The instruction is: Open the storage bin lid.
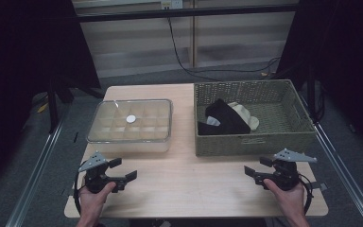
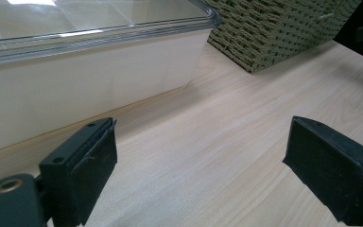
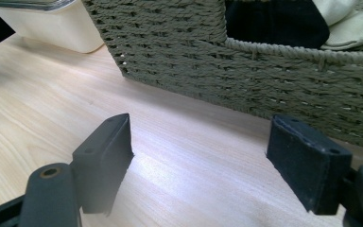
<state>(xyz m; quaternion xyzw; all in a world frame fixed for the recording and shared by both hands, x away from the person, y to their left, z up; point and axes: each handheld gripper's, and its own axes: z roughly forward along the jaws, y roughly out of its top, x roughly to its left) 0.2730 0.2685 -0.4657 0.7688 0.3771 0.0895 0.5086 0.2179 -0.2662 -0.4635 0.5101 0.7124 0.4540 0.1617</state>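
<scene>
A clear lidded box with a grid of compartments stands at the left of the wooden table; a small white disc shows on it. To its right sits a green woven basket holding a black cloth and a beige cloth. My left gripper rests near the front left, open, nothing between its jaws. My right gripper rests at the front right, open and empty. The left gripper view has the box wall and basket corner ahead; the right gripper view faces the basket wall.
Beyond the table's far edge, cables trail on the grey floor. Dark stands flank the table on both sides. Bare wood lies between the two grippers along the front.
</scene>
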